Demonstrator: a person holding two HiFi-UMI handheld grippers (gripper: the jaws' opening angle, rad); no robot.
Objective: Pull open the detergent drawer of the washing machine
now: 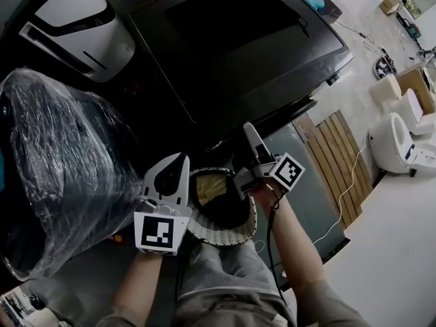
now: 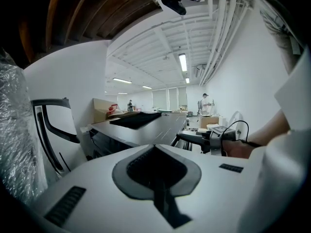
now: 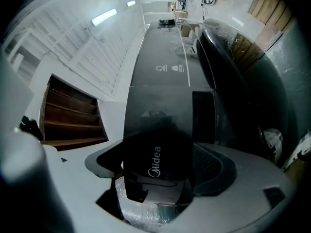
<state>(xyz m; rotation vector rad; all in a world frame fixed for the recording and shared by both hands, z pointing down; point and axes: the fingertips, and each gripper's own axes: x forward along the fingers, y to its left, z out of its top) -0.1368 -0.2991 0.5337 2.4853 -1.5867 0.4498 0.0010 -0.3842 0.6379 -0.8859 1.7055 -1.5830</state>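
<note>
The black washing machine [image 1: 238,46] fills the top middle of the head view. Its dark detergent drawer front [image 3: 158,161], with a white logo, lies between the two jaws of my right gripper [image 3: 158,144] in the right gripper view. The jaws stand wide on either side of it, and the pads [image 3: 209,166] do not clamp it. How far the drawer stands out I cannot tell. In the head view the right gripper [image 1: 248,133] reaches under the machine's front edge. My left gripper [image 1: 179,161] hangs left of it, jaws together with nothing held, its tip [image 2: 154,147] pointing along the machine's top [image 2: 146,125].
A bulky plastic-wrapped thing [image 1: 54,162] stands close on the left. A wicker basket [image 1: 218,220] sits between the two grippers, over the person's lap. A white appliance [image 1: 82,26] is at the far left, wooden slats [image 1: 340,162] and white fixtures [image 1: 398,138] on the right.
</note>
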